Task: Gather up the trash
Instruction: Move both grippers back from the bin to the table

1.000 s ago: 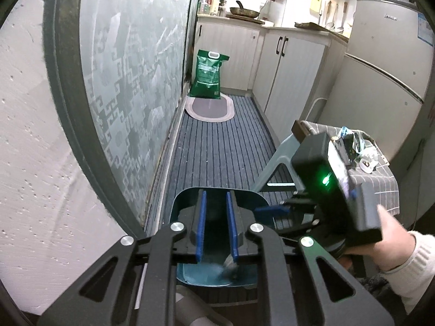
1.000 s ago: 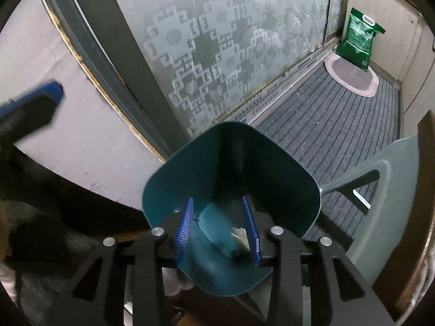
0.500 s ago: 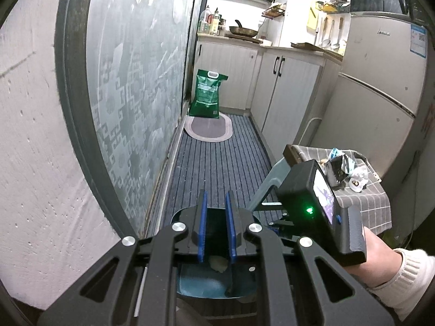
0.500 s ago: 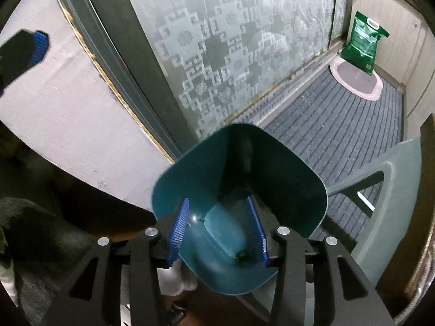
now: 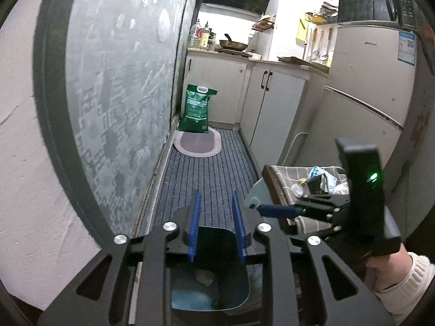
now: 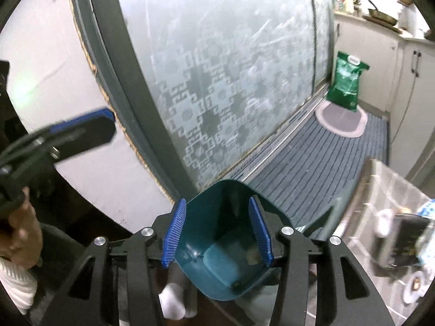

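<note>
A teal bin (image 5: pixel 209 296) stands on the floor just under both grippers, with a crumpled white scrap (image 5: pixel 204 277) on its bottom. My left gripper (image 5: pixel 216 198) hovers above the bin; its jaws are opening and nothing is between the blue pads. My right gripper (image 6: pixel 217 201) also hangs over the teal bin (image 6: pixel 217 244), jaws opening and empty, with a pale scrap (image 6: pixel 252 255) lying inside. More trash, wrappers and packets (image 5: pixel 320 182), lies on a small table with a checked cloth (image 5: pixel 288 175) to the right. Each gripper shows in the other's view: the right gripper (image 5: pixel 277 210) and the left gripper (image 6: pixel 81 127).
A frosted patterned glass door (image 5: pixel 119 87) and white wall run along the left. A striped floor mat (image 5: pixel 206 179) leads to a green sack (image 5: pixel 197 108) and an oval rug. Cabinets and a fridge (image 5: pixel 361 89) line the right. A grey plastic stool (image 5: pixel 255 193) stands beside the table.
Both grippers have risen away from the bin and their jaws have widened. The white scrap seen at the right gripper's pads a second ago now lies in the bin.
</note>
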The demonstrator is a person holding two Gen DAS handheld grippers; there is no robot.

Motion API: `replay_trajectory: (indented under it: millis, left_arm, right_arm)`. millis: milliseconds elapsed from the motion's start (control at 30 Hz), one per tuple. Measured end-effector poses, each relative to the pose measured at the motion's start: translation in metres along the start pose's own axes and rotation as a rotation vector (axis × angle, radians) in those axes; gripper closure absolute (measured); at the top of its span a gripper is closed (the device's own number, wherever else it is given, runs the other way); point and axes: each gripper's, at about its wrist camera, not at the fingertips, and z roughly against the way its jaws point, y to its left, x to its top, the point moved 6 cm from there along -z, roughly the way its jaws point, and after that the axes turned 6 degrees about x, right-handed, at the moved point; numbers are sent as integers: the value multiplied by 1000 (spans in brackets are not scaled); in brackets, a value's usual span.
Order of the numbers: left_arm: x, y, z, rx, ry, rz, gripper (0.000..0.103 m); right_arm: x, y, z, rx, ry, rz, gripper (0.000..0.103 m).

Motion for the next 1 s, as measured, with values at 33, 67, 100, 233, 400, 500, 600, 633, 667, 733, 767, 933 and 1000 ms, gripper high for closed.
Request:
replay_trajectory:
  millis: [33,67,100,233,400,500,600,633,667,733,767,933,1000]
  left_arm:
    - [0,-5,-2,-6,1,-5,75]
    - [1,-10,-3,-10,2,-9,74]
    - [1,-13,-5,-15,3,-13,74]
    - [1,-35,-12,-33,13,-37,72]
    - [1,-59,-21,-58,27,-57,68]
    - [0,-75,-26,-73,35,-69,68]
    - [-2,-89,-32,-89,45,-81,67]
    - [-3,-93,-34,-94,48,-84,66]
    - [-3,-98,-36,-100,52,-89,65]
    - [-5,-108,-39,-110,58,-100,65]
    - [-6,-111,-40,-113,61,-103,64]
    - [-11,-130,-50,-125,85,-132,63]
    - [-13,-133,-53,-125,93,-139,63]
  right_arm:
    - [1,-4,5,-6,-9,-3,54]
    - [1,-9,13,-16,-20,-9,54]
    - [1,-14,20,-25,-28,-14,54]
    - [-4,-32,41,-56,-48,-32,54]
    - [-14,-57,66,-106,-59,-49,54]
    - [-20,-70,78,-135,-65,-59,54]
    - [-26,-88,93,-159,-72,-79,59]
    - [-28,-92,96,-165,-72,-84,61]
    - [-30,-98,100,-174,-72,-91,62]
    - [-34,-110,107,-188,-74,-106,64]
    - [-37,-116,111,-193,-75,-117,65]
    - [-48,-141,121,-210,-63,-160,72]
    - [-53,-150,122,-222,-52,-172,74]
